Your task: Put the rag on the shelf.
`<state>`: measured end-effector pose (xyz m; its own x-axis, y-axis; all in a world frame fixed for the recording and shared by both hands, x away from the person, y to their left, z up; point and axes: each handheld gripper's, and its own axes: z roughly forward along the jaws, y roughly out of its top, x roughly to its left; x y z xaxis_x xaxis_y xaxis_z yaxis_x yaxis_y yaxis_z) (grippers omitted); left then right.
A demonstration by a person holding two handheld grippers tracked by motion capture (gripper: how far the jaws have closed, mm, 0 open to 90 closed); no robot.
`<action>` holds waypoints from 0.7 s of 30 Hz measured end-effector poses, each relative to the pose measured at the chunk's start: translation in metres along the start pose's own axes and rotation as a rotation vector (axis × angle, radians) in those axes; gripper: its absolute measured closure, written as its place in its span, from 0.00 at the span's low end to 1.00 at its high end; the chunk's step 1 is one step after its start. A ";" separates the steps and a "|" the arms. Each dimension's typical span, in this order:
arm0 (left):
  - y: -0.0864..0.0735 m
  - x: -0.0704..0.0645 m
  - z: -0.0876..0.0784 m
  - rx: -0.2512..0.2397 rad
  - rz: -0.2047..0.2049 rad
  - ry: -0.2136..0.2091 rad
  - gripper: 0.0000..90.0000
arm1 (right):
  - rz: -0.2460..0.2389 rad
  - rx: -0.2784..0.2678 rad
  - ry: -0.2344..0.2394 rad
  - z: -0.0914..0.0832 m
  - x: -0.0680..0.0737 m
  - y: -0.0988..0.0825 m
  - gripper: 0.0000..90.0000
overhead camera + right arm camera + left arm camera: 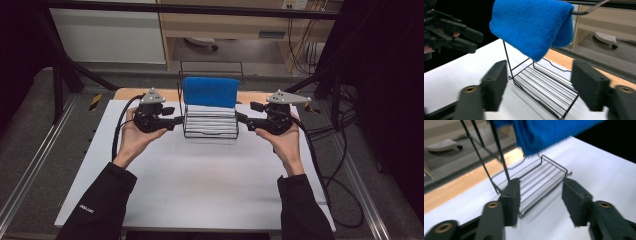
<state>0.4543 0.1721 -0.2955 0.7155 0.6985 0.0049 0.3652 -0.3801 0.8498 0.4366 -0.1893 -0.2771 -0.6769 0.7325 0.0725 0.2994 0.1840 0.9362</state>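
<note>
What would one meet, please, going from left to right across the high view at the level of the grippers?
Left gripper → wire rack with the blue towel draped over its top → right gripper, all on the white table.

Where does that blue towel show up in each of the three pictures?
High view: blue towel at top centre, draped over the wire rack.
Left gripper view: along the top edge, blurred.
Right gripper view: upper middle.
Shared landmark: the wire rack beneath it.
</note>
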 end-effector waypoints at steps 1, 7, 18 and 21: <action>-0.004 0.001 -0.001 0.006 -0.007 0.003 0.48 | 0.008 0.000 -0.005 -0.001 0.000 -0.002 0.28; -0.030 0.003 -0.009 0.039 -0.029 0.004 0.32 | 0.031 0.049 0.004 -0.005 -0.002 -0.019 0.16; -0.085 -0.004 -0.017 0.074 -0.055 0.011 0.11 | 0.057 0.124 0.026 -0.004 0.000 -0.067 0.05; -0.100 -0.004 -0.018 0.076 -0.074 0.023 0.09 | 0.058 0.145 0.032 -0.003 0.001 -0.083 0.04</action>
<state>0.4040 0.2188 -0.3710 0.6713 0.7399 -0.0435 0.4616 -0.3714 0.8056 0.4085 -0.2057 -0.3540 -0.6763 0.7236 0.1378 0.4306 0.2366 0.8710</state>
